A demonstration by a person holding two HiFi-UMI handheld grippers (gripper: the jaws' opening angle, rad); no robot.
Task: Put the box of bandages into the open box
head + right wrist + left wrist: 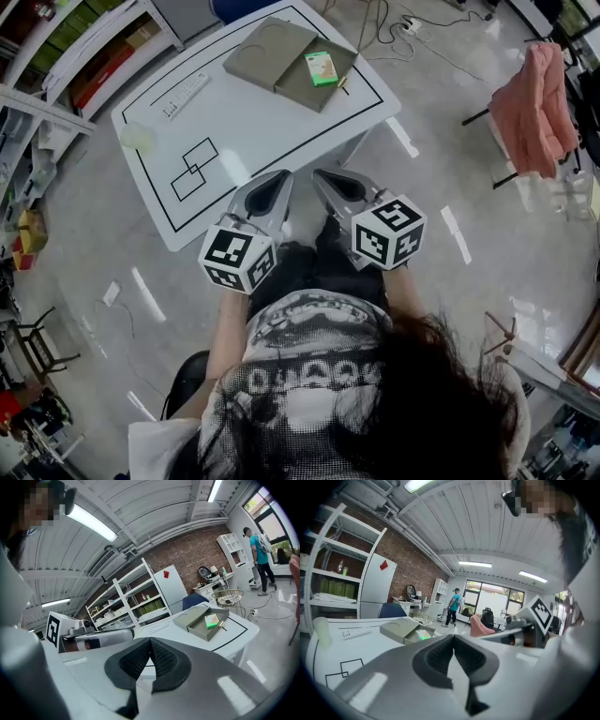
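White table (244, 141) carries the open box (298, 92) at its far side. Left gripper (279, 180) and right gripper (325, 178) sit at the near edge, jaws fully closed and nothing held. The green box of bandages (321, 67) lies inside the open box.

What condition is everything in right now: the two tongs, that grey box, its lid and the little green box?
left tongs: shut, nothing between them.
right tongs: shut, nothing between them.
open box: open, resting on the table.
lid: off, lying flat beside the open box.
box of bandages: lying flat inside the open box.
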